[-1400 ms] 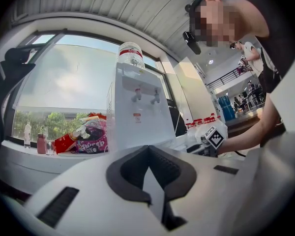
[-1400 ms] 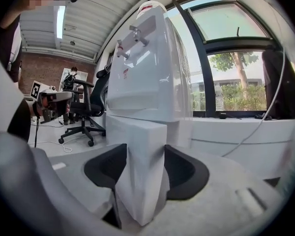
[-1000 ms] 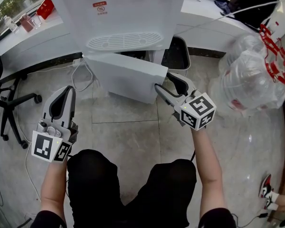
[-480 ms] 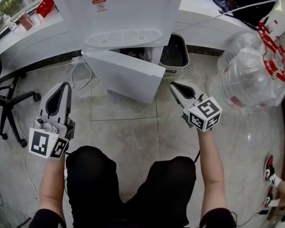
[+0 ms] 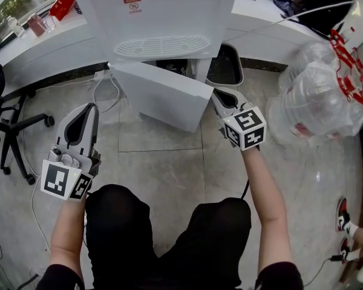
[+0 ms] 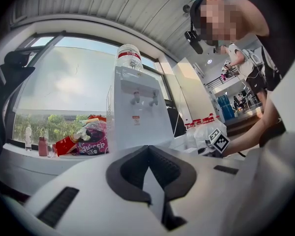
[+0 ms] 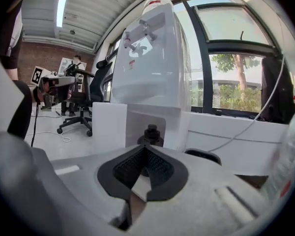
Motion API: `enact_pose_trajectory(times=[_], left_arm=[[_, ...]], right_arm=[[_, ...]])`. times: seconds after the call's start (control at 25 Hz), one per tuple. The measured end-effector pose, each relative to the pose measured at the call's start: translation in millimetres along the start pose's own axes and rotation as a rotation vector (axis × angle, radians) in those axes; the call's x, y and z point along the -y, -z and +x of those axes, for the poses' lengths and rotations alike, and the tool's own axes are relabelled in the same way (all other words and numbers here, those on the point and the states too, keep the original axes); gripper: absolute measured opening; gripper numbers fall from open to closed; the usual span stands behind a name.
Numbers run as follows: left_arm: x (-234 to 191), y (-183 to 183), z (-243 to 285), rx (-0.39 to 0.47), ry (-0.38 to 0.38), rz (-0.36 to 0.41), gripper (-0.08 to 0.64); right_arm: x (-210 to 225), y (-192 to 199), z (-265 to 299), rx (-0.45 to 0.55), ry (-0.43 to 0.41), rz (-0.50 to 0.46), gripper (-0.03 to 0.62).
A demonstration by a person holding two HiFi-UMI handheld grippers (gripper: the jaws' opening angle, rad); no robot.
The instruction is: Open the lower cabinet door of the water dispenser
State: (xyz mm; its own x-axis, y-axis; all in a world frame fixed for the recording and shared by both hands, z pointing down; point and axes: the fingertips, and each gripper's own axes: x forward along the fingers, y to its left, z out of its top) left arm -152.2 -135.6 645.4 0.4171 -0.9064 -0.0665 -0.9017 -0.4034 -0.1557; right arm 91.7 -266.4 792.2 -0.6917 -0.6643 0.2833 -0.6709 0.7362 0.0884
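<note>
The lower cabinet door [image 5: 160, 95] of the water dispenser [image 5: 160, 17] stands swung open. Its white panel angles out over the tiled floor [image 5: 163, 156], and the dark inside of the cabinet shows behind it. The right gripper [image 5: 218, 96] sits just beside the door's free edge. Its jaws have just been closing and now meet with nothing between them. The left gripper [image 5: 88, 110] hangs well apart to the left, above the floor, its jaws also together and empty. A dark bin [image 5: 225, 68] stands just right of the dispenser, with bagged clear water bottles [image 5: 317, 95] further right and an office chair [image 5: 15, 128] at far left.
</note>
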Motion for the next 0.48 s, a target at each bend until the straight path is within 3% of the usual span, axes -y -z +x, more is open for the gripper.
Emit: enact_pose_trajectory(times=[0.48], left_arm=[[-2, 2, -4, 0.007, -0.001, -0.01, 0.008]], right_arm=[[-100, -4, -14, -0.029, -0.271, -0.072, 0.005]])
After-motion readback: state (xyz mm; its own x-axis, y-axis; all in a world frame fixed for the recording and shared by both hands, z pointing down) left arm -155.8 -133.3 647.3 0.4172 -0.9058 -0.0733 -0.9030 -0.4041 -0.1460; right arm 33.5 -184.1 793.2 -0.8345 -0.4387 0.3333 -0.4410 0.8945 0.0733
